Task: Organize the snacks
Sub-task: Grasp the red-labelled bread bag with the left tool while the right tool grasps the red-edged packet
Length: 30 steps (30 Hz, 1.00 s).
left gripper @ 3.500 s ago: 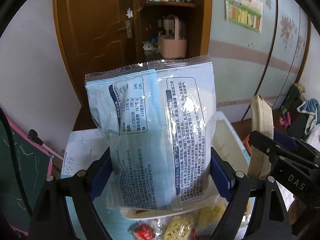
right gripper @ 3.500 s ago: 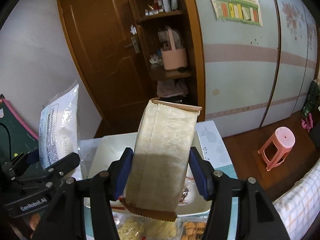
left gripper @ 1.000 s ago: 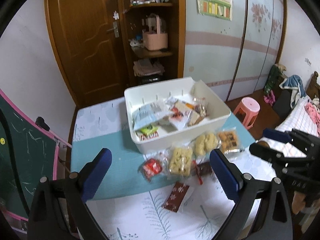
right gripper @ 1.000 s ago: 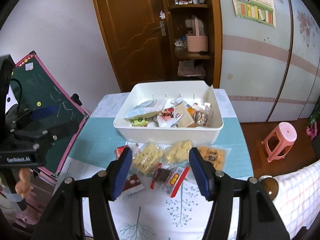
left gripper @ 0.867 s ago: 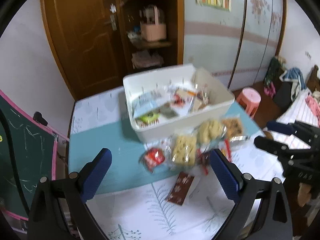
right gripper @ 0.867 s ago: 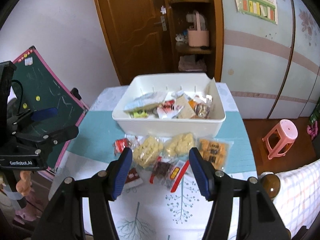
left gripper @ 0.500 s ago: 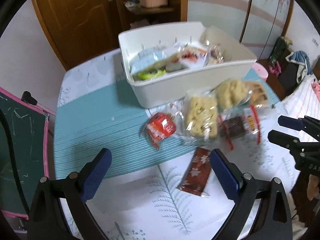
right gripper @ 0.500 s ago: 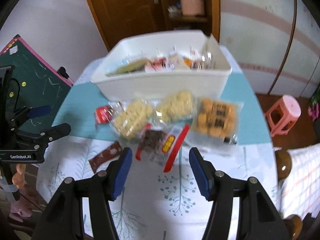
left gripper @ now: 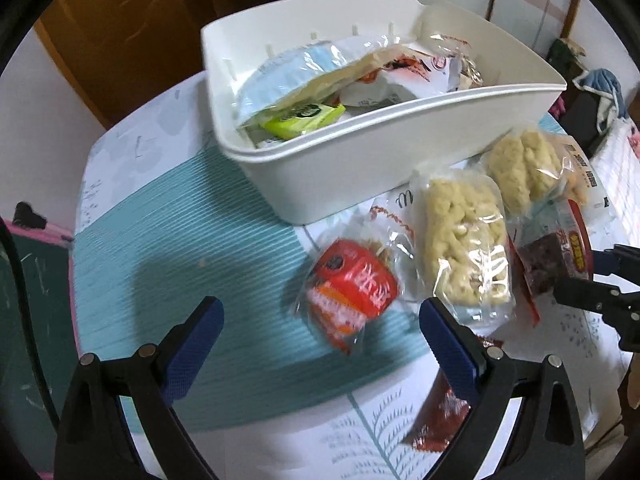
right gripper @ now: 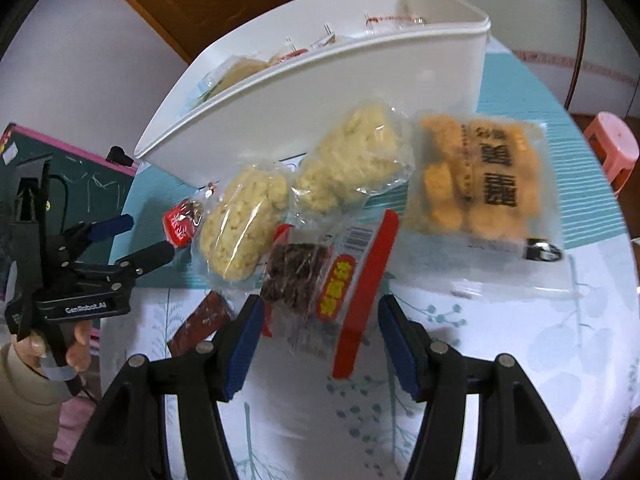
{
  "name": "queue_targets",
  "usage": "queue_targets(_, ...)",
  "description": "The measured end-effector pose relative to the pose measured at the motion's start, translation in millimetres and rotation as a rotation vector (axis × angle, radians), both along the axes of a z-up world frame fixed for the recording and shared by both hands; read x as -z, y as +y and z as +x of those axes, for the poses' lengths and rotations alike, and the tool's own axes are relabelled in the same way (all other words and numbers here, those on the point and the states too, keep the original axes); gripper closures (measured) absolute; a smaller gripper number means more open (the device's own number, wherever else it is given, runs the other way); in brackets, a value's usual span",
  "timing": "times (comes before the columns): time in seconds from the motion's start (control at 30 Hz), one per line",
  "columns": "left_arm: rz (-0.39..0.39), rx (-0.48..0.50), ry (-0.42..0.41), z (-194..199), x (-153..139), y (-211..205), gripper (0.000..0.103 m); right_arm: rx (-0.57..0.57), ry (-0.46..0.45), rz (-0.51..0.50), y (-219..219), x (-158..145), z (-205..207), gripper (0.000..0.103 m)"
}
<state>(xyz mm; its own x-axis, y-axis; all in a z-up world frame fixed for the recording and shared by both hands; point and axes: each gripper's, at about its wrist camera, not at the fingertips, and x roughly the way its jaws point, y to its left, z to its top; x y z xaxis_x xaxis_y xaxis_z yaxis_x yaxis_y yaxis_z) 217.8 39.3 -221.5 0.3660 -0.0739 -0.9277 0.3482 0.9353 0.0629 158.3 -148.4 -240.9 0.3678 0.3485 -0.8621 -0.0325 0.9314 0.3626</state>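
Observation:
A white bin (left gripper: 360,176) on the table holds several snack packs, among them a pale blue bag (left gripper: 288,72). In front of it lie loose packs. My left gripper (left gripper: 320,336) is open and empty, just short of a red-labelled pack (left gripper: 352,292). A yellow puffed-snack bag (left gripper: 464,240) lies to its right. My right gripper (right gripper: 320,340) is open and empty, its fingers either side of a dark snack pack with a red strip (right gripper: 320,276). Beyond it lie two yellow bags (right gripper: 244,220) (right gripper: 352,156) and an orange-snack bag (right gripper: 480,176).
A dark red flat packet (left gripper: 440,420) lies by my left gripper's right finger and shows in the right wrist view (right gripper: 204,320). A teal mat (left gripper: 180,280) covers the table's middle. A chalkboard (right gripper: 24,160) stands left of the table, a pink stool (right gripper: 612,148) to the right.
Both grippers held bags up earlier; those now lie in the bin. Over the last second both open grippers have come down toward the loose packs in front of the bin.

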Motion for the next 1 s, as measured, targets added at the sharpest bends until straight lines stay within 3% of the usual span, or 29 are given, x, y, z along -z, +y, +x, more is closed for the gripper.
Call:
queue_targets(0.07, -0.002, 0.025, 0.018, 6.5, 6.5, -2.9, 0.008, 0.001, -0.001, 0.009, 2.7, 3.2, 4.2, 0.043)
queue_targets(0.2, -0.016, 0.064, 0.064, 16.2, 19.0, -4.6, 0.027, -0.017, -0.030, 0.020, 10.4, 8.5, 8.8, 0.047)
queue_targets(0.23, -0.031, 0.071, 0.080, 19.0, 22.5, -4.6, 0.034, -0.025, -0.041, 0.017, 12.1, 9.4, 9.0, 0.050)
queue_targets(0.27, -0.043, 0.073, 0.088, 20.3, 23.9, -4.4, 0.038, -0.041, -0.038, 0.027, 13.5, 11.2, 11.6, 0.065)
queue_targets(0.33, -0.066, 0.081, 0.090, 22.3, 25.1, -4.6, 0.045, -0.066, -0.031, 0.102, 15.1, 13.9, 11.0, 0.077)
queue_targets(0.37, -0.066, 0.085, 0.087, 22.2, 25.4, -5.2, 0.045, -0.067, -0.039, 0.104, 15.6, 13.5, 9.2, 0.081)
queue_targets(0.6, -0.052, 0.079, 0.009, 2.0, 18.2, -8.3, 0.049, -0.135, -0.068, 0.095, 23.6, 8.1, -14.3, 0.084)
queue_targets(0.8, -0.136, 0.006, -0.028, -27.8, -5.1, 4.2, 0.050, -0.162, -0.107, 0.086, 29.8, -10.9, -32.5, 0.084)
queue_targets(1.0, -0.221, -0.020, -0.089, -60.7, -53.6, 11.1, 0.050, -0.174, -0.169, 0.071, 40.0, -38.6, -44.0, 0.084)
